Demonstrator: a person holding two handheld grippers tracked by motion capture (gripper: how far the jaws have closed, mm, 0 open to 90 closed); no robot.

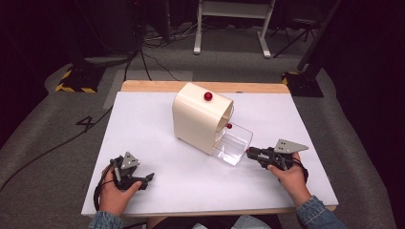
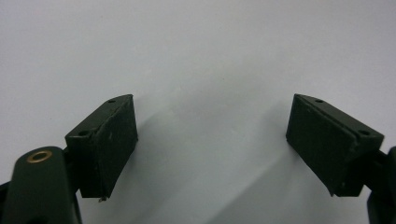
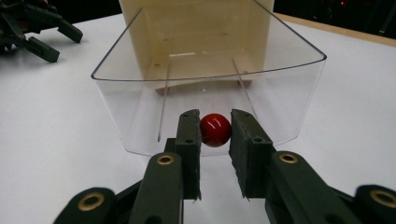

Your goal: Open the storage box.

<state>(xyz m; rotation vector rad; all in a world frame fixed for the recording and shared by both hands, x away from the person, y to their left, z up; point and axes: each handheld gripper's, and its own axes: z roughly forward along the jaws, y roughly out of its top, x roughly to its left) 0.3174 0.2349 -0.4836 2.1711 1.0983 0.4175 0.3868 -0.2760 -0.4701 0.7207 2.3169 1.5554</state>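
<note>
A cream box point(image 1: 198, 119) with a rounded top stands mid-table, with a red ball point(image 1: 208, 96) on its top. A second small red knob point(image 1: 229, 126) shows at its open front. A clear plastic drawer point(image 1: 234, 143) sticks out of the box toward the right front. In the right gripper view the drawer point(image 3: 140, 102) has a red round knob point(image 3: 215, 129) on its front wall, and my right gripper point(image 3: 215, 128) is shut on that knob. The right gripper point(image 1: 250, 153) meets the drawer's front. My left gripper point(image 1: 149, 178) rests on the table at the left front, open point(image 2: 212, 116) over bare white surface.
The white tabletop point(image 1: 143, 129) has a wooden strip point(image 1: 153, 86) along its far edge. The left gripper point(image 3: 35, 28) lies well to the left of the drawer. Beyond the table are grey floor, cables and stand legs point(image 1: 231, 28).
</note>
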